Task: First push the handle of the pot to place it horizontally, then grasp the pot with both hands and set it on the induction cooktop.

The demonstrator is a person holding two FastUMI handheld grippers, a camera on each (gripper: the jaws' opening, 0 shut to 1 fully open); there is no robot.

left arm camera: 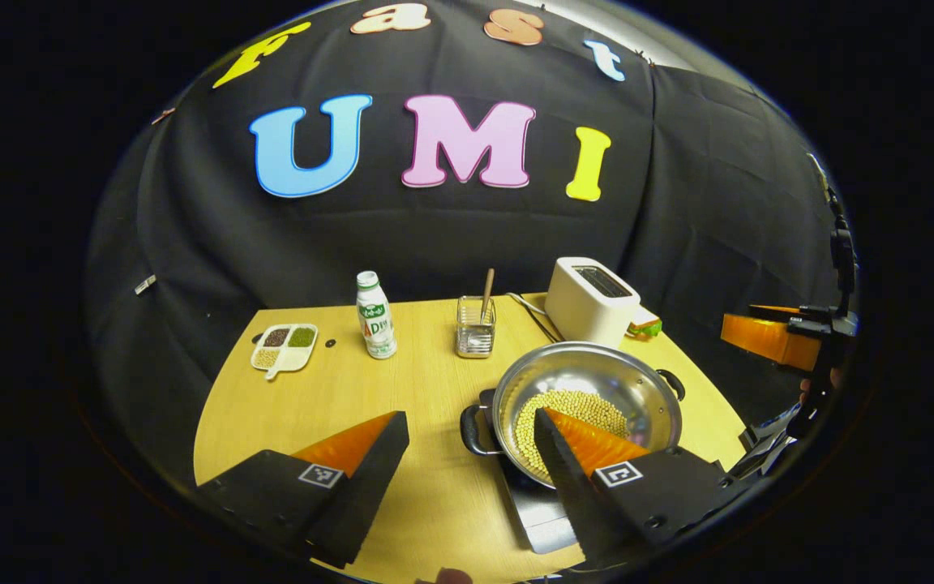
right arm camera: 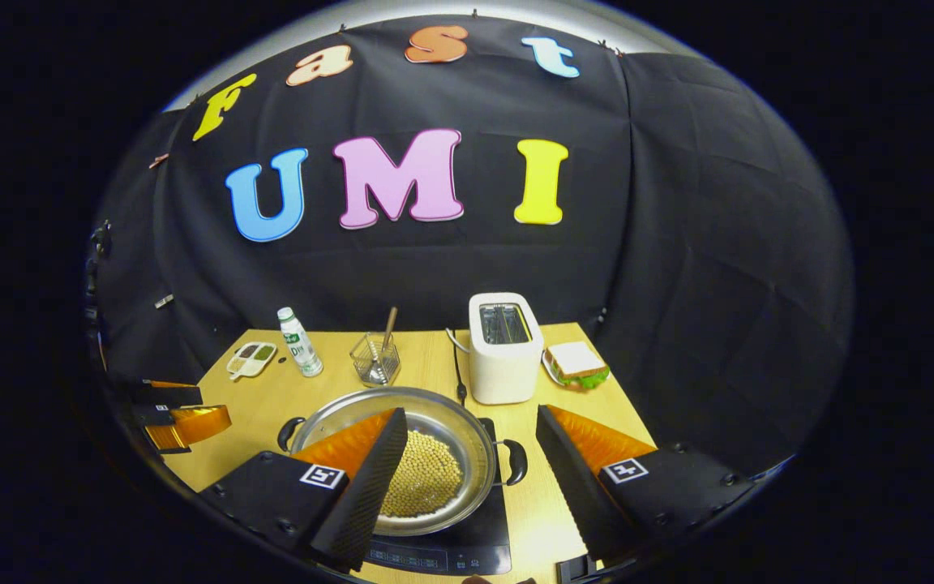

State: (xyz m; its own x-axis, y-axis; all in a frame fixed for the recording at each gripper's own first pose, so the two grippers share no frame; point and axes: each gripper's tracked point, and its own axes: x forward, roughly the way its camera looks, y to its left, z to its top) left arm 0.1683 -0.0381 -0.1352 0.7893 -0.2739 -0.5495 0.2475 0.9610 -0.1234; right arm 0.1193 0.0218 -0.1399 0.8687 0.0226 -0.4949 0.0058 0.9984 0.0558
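In the left gripper view, the left gripper (left arm camera: 467, 430) has its two black, orange-faced fingers spread wide at the bottom of the frame, grasping nothing; bare wooden table (left arm camera: 402, 389) shows between them, and the right-hand finger overlaps the near rim of the pot. In the right gripper view, the right gripper (right arm camera: 471, 430) is likewise released, its fingers far apart at the bottom of the frame, the left-hand one lying in front of the pot's bowl and the right-hand one off to the lower right over the table. The stainless steel pot (right arm camera: 434, 430), holding pale yellow beans (right arm camera: 426, 478), sits on the black induction cooktop (right arm camera: 475, 547) at lower centre, with one black handle (right arm camera: 513, 462) sticking out to the right and the other (right arm camera: 289, 432) to the left. Behind the pot stands a white toaster (right arm camera: 502, 347), and a sandwich on a plate (right arm camera: 576, 362) lies to the right of it. Along the far edge of the table, toward the left, are a wire holder with a wooden stick (right arm camera: 375, 357), a small drink bottle (right arm camera: 299, 341) and a divided dish of grains (right arm camera: 250, 358). At the far right edge of the left gripper view, the other gripper's orange finger (left arm camera: 767, 337) hangs beyond the table.
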